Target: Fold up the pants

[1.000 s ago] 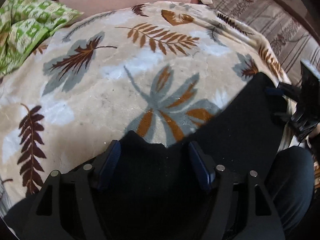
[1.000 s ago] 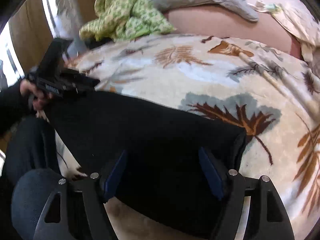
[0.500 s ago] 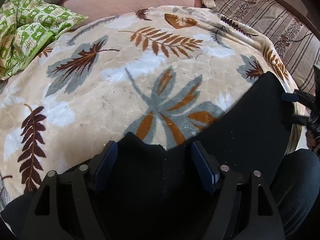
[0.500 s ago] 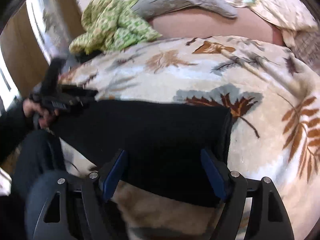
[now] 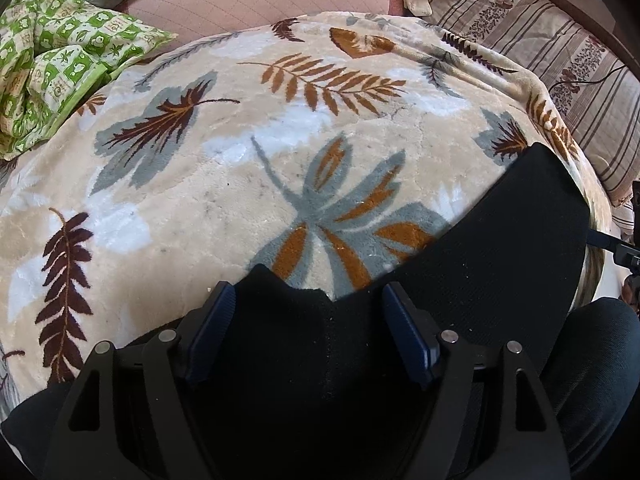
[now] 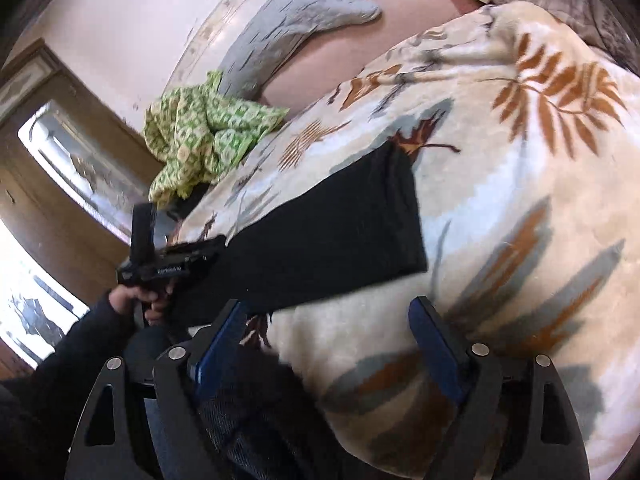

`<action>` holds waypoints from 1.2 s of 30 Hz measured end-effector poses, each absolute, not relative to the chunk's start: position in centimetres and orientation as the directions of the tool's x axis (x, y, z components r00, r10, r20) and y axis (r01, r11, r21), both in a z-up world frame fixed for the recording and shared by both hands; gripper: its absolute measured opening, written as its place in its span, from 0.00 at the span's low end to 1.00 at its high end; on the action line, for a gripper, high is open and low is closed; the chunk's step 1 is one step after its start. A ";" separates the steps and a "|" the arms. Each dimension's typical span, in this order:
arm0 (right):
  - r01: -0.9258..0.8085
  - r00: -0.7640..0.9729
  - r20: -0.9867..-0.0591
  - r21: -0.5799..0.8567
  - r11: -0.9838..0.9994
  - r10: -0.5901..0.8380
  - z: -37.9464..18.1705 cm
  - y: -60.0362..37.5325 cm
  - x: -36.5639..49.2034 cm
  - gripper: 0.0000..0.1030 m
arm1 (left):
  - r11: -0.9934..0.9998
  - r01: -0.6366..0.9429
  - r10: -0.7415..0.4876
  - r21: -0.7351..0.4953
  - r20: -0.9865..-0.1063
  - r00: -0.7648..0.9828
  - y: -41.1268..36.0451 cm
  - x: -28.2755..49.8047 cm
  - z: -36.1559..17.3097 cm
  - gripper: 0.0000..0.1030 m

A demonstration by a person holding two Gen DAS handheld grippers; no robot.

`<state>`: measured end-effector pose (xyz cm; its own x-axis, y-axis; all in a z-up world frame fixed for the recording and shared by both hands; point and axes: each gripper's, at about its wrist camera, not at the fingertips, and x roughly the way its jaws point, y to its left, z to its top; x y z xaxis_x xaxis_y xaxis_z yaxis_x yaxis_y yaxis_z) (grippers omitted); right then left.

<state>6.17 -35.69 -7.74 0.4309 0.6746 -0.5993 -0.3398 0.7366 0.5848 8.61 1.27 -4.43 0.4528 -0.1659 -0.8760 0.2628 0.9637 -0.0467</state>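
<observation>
Black pants [image 5: 500,248] lie in a folded band along the near edge of a leaf-patterned blanket [image 5: 240,160]. My left gripper [image 5: 310,320] hovers over one end of them, open. Cloth lies under and between its blue pads [image 5: 212,332], which do not press on it. In the right wrist view the pants [image 6: 332,232] stretch from the left gripper [image 6: 176,264], held by a hand, to a square end on the blanket. My right gripper [image 6: 332,328] stands back from them, its jaws opening, with only blanket and a strip of the pants' edge between them.
A crumpled green patterned cloth [image 5: 52,64] sits at the blanket's far left corner, beside a grey pillow [image 6: 288,32]. Striped bedding [image 5: 560,60] lies to the right. The person's dark-clad knee [image 5: 592,360] is against the bed edge.
The right gripper has drawn back from the pants' end, rolled and widened its jaws; the pants now lie flat ahead of it. The left gripper has stayed in place, its jaws slightly wider.
</observation>
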 end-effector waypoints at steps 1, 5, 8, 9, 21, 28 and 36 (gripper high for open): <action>-0.343 0.425 -0.600 0.586 0.734 0.678 -7.2 -35.9 6.0 0.87 | 0.964 0.262 -0.167 -0.048 -0.876 0.452 1.3 8.6 -4.4 0.74; -0.314 0.430 -0.601 0.600 0.735 0.674 -5.9 -36.5 6.1 0.88 | 0.964 0.261 -0.167 -0.048 -0.876 0.453 1.3 8.6 -4.4 0.74; -0.287 0.425 -0.620 0.599 0.748 0.659 -5.2 -36.7 5.6 0.88 | 0.964 0.261 -0.170 -0.051 -0.874 0.456 1.3 8.6 -4.3 0.74; -0.282 0.419 -0.626 0.599 0.750 0.658 -5.2 -36.6 5.3 0.88 | 0.964 0.262 -0.171 -0.051 -0.872 0.458 1.3 8.5 -4.3 0.74; -0.216 0.485 -0.575 0.651 0.728 0.658 -5.5 -36.8 6.7 0.88 | 0.991 0.135 -0.102 -0.020 -0.767 0.633 4.9 5.0 0.2 0.74; -0.178 0.581 -0.510 0.681 0.711 0.634 -5.8 -38.7 6.1 0.76 | 0.985 -0.156 0.058 -0.071 -0.718 0.694 11.8 0.4 -0.3 0.74; -0.218 0.586 -0.509 0.651 0.728 0.630 -5.5 -39.6 5.3 0.60 | 0.933 -0.323 0.121 -0.159 -0.708 0.696 12.9 -3.0 -2.0 0.74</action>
<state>5.35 -39.55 -5.51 0.5863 0.6304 -0.5087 -0.2177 0.7275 0.6506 -2.97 12.92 -2.03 0.6961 0.1206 -0.7077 -0.3231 0.9329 -0.1588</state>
